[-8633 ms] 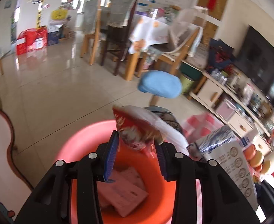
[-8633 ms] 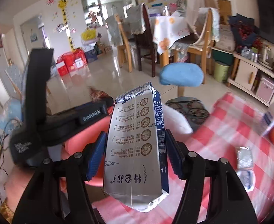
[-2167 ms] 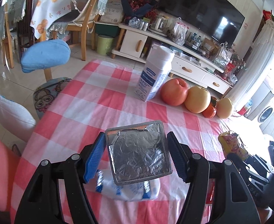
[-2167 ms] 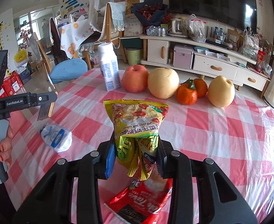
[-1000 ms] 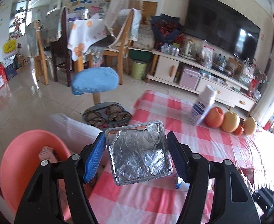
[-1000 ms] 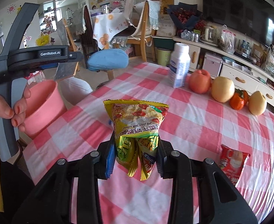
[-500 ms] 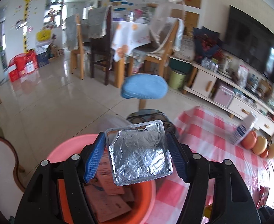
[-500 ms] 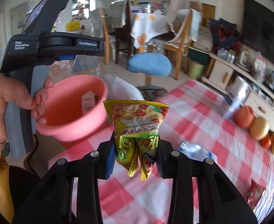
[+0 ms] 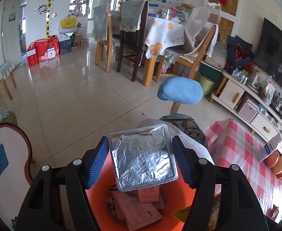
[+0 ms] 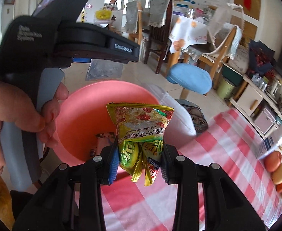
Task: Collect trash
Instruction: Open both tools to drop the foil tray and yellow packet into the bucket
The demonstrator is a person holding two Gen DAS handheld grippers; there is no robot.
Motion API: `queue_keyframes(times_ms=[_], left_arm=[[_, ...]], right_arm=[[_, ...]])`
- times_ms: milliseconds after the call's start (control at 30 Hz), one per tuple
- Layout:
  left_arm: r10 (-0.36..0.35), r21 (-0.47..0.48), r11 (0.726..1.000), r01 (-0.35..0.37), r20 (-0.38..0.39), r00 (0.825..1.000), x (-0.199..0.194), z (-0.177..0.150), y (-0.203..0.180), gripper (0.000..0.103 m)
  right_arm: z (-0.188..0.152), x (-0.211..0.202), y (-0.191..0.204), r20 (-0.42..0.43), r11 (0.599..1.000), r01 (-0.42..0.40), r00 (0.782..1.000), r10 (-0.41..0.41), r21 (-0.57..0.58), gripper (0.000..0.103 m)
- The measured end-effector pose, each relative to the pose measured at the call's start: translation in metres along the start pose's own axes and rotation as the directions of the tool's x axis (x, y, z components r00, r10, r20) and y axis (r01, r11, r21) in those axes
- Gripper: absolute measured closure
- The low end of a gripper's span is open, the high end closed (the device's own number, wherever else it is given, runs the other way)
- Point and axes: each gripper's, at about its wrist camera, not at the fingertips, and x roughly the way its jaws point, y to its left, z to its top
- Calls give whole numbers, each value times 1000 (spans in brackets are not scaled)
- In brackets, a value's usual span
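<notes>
The left wrist view looks forward and steeply down along the left hand-held gripper [image 9: 141, 161], close above the pink basin [image 9: 187, 202], with the worktop [image 9: 242, 154] off to its right and the tiled floor [image 9: 73, 100] beyond. The right wrist view sits over the worktop's [image 10: 208, 163] near left edge, facing the same dining corner, with the right hand-held gripper [image 10: 140, 161] in front and the left hand-held gripper [image 10: 104, 57] seen side-on at upper left. Both share the pink basin [image 10: 79, 115], the blue stool [image 9: 180, 93] [image 10: 190, 78], and the dining chairs [image 9: 133, 38] [image 10: 158, 30]
</notes>
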Motion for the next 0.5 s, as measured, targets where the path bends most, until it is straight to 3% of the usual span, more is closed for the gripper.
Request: queue_keyframes(times_ms=[67,167,500], left_arm=[[10,-6,1000,-10,-5,1000,4,0,5,33],[18,-6,1000,-18,-5,1000,6,-1,5,23],[-13,144,990,5,60,998,-2,-11,-41,15]], right_arm=[[1,7,2,-6,1000,-8,1000,8,-1,58],[-3,7,-1,7,999,-3,1000,3,32,29],[-26,-33,-34,41,981,70,996,-78,180,12]])
